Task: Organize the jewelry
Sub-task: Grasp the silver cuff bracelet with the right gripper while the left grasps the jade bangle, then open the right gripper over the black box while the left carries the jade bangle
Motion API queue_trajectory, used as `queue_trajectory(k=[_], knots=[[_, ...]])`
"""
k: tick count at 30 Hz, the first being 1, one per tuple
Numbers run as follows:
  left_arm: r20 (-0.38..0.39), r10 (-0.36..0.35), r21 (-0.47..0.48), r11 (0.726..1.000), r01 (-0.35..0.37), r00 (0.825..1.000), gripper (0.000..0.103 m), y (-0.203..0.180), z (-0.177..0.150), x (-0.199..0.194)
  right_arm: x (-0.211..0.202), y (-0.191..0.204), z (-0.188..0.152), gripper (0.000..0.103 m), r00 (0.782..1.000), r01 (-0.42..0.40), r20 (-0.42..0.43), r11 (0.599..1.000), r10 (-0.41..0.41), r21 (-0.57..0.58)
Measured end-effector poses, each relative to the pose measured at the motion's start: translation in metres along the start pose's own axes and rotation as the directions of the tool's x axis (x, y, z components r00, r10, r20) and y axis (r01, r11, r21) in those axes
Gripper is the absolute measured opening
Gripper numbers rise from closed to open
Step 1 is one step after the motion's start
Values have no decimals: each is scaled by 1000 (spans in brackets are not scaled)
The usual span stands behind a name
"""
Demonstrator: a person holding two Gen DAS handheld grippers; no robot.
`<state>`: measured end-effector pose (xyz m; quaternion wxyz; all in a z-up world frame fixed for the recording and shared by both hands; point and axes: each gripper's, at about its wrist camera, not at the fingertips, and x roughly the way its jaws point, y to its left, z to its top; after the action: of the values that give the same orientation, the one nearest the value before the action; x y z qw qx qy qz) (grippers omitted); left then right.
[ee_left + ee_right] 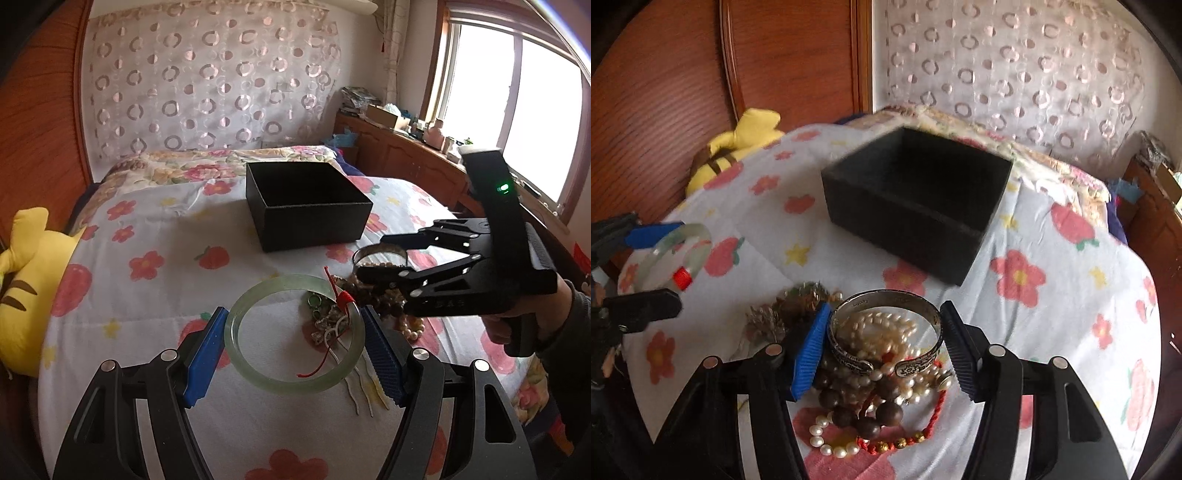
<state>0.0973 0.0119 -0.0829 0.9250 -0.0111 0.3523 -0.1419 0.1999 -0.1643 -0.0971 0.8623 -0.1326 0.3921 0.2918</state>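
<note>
Left wrist view, from left to right: yellow plush toy (pixel 27 273) at the left edge of the bed (pixel 155 221), against the wooden headboard (pixel 40 122). Black box (pixel 306 205) lidless toward the far middle of the flowered quilt. Left gripper (pixel 293 341) clamped on the pale green jade bangle (pixel 291 332), blue pads (pixel 205 356) pressed to both sides of the ring, red cord (pixel 341 299) knotted at its right side. Loose tangle of charms (pixel 325 321) visible through the ring. Right gripper (pixel 373 260) farther right, holding the silver cuff (pixel 380 254) above a heap of beads (pixel 384 295). Window (pixel 517 110) beyond the right edge.

Right wrist view, same order: bangle (pixel 677 254) at far left between the left gripper's (pixel 655 266) fingers. Metallic charms (pixel 798 306) nearer the middle. Black box (pixel 912 206) behind, inside dark. Right gripper (pixel 886 341) closed on the engraved silver cuff (pixel 886 328), pads touching both outer walls. Below it, pearl strands (pixel 886 328), dark wooden beads (pixel 857 413) and a red braided cord with gold beads (pixel 905 441) piled near the bed's near edge.
</note>
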Motion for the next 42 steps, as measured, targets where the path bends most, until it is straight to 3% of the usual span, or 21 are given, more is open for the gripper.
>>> queue_trajectory(k=[8,12,27,42], knots=[[17,24,1,1000,-24,1000,69,6,11,-2,-22,-15,31,63,993,-11,117,1000,8,26],[23,34,0,999,-34,999,69,11,18,-1,-20,-21,52,63,988,22,154,999,-25,27],[20,57,-14,998,-57,998,69,25,33,10,29,-37,83,66,996,60,64,997,-63,50],[1,66,10,998,-66,998,69,17,82,48,-8,-61,68,69,988,91,113,992,-101,90]])
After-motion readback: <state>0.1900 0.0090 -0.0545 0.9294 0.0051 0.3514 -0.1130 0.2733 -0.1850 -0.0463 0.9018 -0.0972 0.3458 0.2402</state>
